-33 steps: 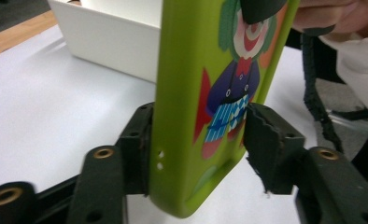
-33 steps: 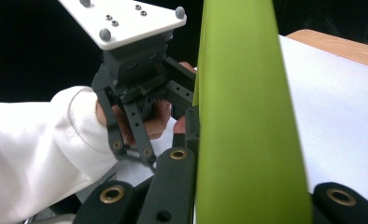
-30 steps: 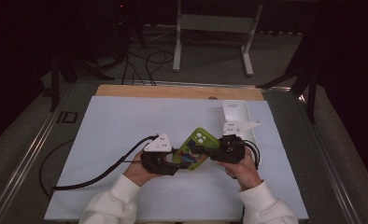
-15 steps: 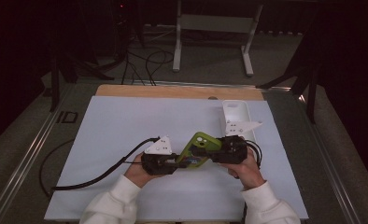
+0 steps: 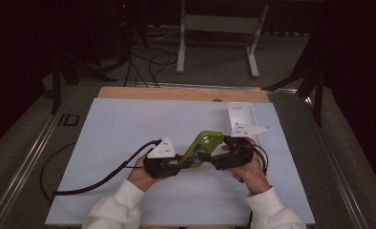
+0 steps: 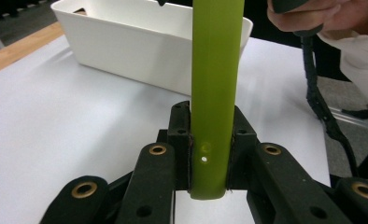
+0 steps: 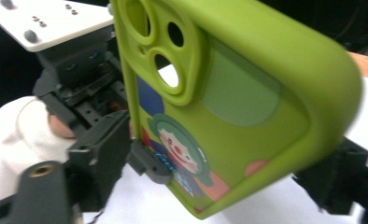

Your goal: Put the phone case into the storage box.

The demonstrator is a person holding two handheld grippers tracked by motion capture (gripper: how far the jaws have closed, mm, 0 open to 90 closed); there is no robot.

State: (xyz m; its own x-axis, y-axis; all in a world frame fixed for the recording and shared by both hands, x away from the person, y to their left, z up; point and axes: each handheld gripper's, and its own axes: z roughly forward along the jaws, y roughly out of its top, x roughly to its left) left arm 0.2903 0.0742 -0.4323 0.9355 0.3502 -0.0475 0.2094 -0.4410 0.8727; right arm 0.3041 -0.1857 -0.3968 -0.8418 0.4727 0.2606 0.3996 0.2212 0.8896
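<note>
The left gripper [image 6: 209,154] stands clamped on the bottom edge of the soft lime-green phone case with a cartoon clown print [image 5: 203,148], held above the white table mat [image 5: 129,124] near the white plastic bin [image 5: 241,117], while the right gripper's [image 5: 214,160] jaws, having just been opening, stand apart around the case without pressing it.

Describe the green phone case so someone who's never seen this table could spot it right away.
On the white table mat, look between the person's two hands near the front edge. The left gripper clamps one end of the phone case: lime green, with camera cutouts and a cartoon clown, unlike the plain white bin behind it.
</note>
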